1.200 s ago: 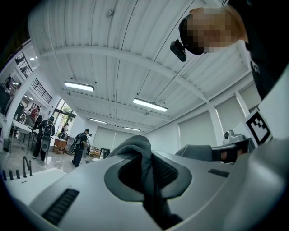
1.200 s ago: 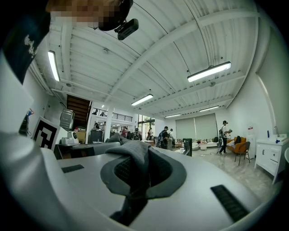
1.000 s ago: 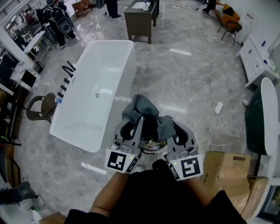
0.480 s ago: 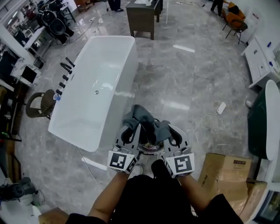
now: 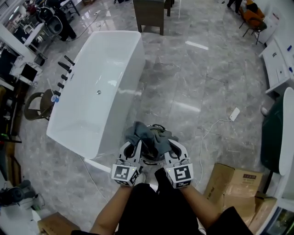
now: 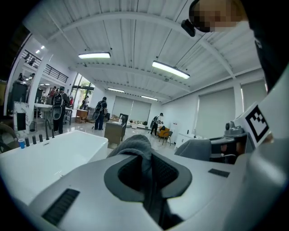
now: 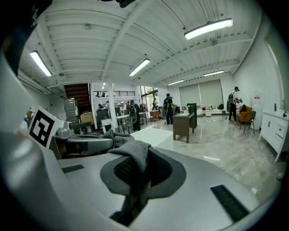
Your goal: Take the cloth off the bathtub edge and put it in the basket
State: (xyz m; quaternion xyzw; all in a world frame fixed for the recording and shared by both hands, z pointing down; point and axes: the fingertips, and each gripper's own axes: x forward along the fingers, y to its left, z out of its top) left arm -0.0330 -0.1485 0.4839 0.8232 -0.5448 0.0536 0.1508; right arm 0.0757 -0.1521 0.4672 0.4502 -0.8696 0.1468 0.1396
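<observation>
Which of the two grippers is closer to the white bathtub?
Left. In the head view the left gripper sits just beside the bathtub's near corner. The right gripper is on its other side, further from the tub. Both grip the grey cloth.

Left claw clamped on grey cloth; bathtub left.

The head camera looked steeply down from above; the white bathtub lay at left, the left gripper and right gripper low in the middle. Each gripper camera sat close behind its own jaws and looked almost level across the hall, with the other gripper at its side. All three views shared the bathtub, the grey cloth and the brown desk.
</observation>
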